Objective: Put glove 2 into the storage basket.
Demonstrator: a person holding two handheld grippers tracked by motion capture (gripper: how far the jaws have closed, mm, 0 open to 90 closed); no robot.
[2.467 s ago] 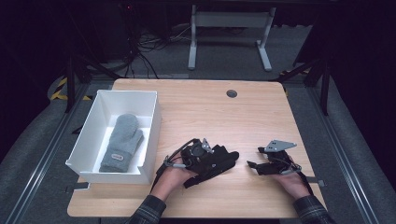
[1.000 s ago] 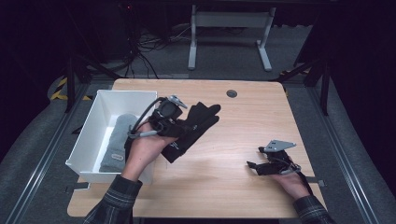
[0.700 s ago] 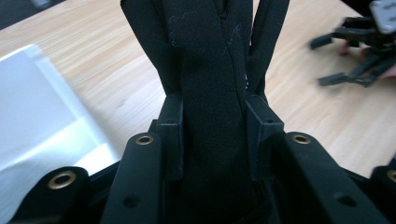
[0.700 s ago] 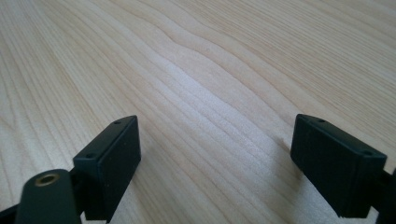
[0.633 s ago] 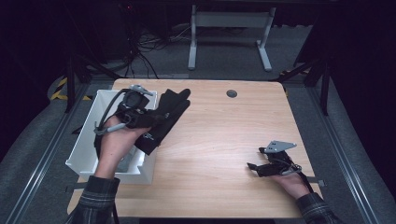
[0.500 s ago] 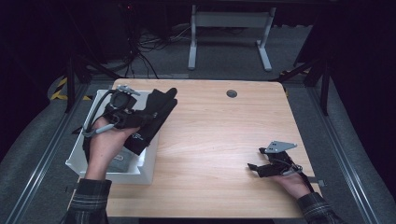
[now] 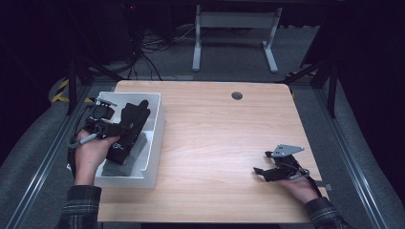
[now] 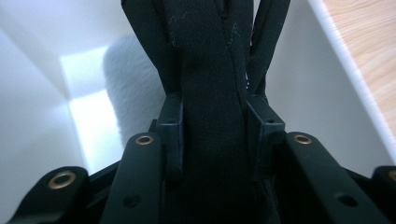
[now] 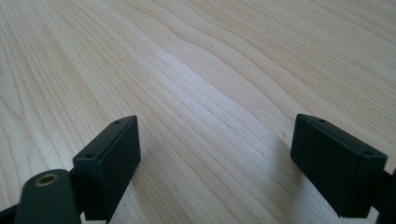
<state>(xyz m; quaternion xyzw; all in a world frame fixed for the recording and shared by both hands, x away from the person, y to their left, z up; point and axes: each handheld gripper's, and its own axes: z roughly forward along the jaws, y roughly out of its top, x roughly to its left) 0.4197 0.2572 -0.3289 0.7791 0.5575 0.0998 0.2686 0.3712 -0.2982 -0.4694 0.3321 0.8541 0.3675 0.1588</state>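
Now that the left gripper (image 7: 112, 128) has carried the black knit glove (image 7: 128, 128) off the wooden surface (image 7: 224, 143) to above the white rectangular bin (image 7: 155, 143), over the grey mitten (image 7: 125, 160), jaws clamped on it: release looks next. Right gripper (image 7: 267, 171) idle on the surface, jaws wide, empty.

Both forearms wear dark plaid sleeves (image 7: 81, 210). The left gripper (image 7: 102, 125) is black, with brass-coloured rivets (image 8: 144, 139) at its linkage pivots and a cable trailing from its body. The right gripper (image 7: 272, 172) is black, has rectangular finger pads (image 9: 114, 161) with small screw holes, and carries a grey three-cornered plate (image 7: 285, 150) on top.
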